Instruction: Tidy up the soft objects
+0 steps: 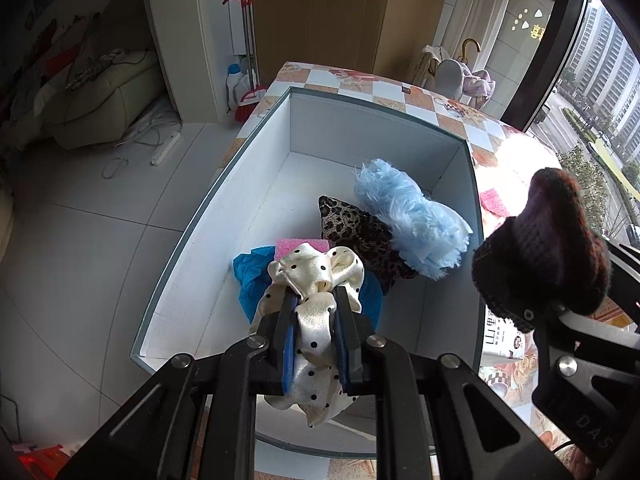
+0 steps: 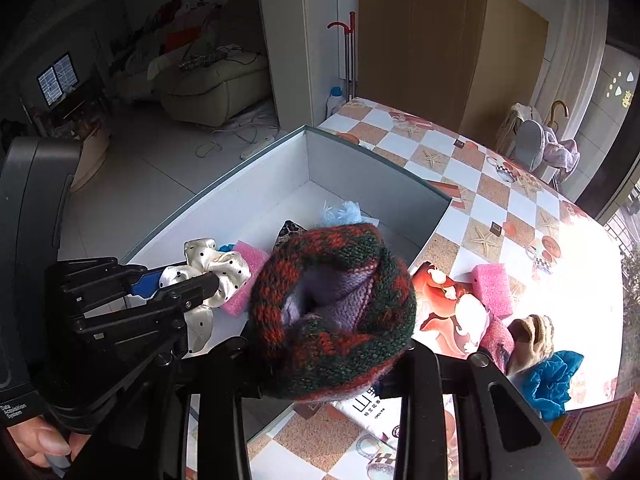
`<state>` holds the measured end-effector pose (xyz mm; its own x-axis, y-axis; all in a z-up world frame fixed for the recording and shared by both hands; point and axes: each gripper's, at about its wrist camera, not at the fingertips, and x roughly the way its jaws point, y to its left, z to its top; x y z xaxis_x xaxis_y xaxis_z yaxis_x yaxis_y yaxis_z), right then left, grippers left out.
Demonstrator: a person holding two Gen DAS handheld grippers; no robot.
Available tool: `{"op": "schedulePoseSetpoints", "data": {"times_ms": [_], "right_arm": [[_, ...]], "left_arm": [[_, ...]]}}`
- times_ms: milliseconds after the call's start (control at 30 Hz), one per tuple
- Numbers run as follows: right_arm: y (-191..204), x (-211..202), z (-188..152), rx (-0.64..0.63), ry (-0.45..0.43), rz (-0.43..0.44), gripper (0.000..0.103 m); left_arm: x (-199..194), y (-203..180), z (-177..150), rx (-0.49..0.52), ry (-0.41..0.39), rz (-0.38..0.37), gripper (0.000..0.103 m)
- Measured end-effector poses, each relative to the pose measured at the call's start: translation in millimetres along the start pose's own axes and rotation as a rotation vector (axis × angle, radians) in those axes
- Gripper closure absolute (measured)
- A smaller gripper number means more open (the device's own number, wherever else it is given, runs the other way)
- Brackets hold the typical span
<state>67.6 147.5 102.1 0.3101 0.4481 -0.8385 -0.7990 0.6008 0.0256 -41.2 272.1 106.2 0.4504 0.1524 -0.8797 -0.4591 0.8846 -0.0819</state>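
The left gripper (image 1: pixel 314 312) is clamped on a cream satin scrunchie with black dots (image 1: pixel 316 276), and that scrunchie hangs directly over the near end of the white box (image 1: pixel 224 200), above the blue cloth (image 1: pixel 250 276) and pink sponge (image 1: pixel 298 245) already lying inside, so its way in looks to be straight down. Deeper in the box sit a leopard-print pouch (image 1: pixel 354 228) and a fluffy pale blue cloth (image 1: pixel 408 220). The right gripper (image 2: pixel 336 340) is shut on a red-and-green knitted piece (image 2: pixel 332 312) and sits off to the box's right side, over the checked tablecloth (image 2: pixel 440 152), so it seems to need a sideways shift first. Of the two, the left hand is nearer the drop. More soft things wait on the table by the right: another pink sponge (image 2: pixel 490 288), a beige knit (image 2: pixel 532 336), a blue cloth (image 2: pixel 554 380)
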Motion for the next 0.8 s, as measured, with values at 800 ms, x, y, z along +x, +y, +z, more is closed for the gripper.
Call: {"op": "schedulePoseSetpoints", "data": {"times_ms": [800], "right_arm": [[-6.9, 34.9, 48.8, -0.037, 0.094, 0.008, 0.067]], "left_arm": [[16.2, 6.9, 25.6, 0.035, 0.062, -0.029, 0.084]]}}
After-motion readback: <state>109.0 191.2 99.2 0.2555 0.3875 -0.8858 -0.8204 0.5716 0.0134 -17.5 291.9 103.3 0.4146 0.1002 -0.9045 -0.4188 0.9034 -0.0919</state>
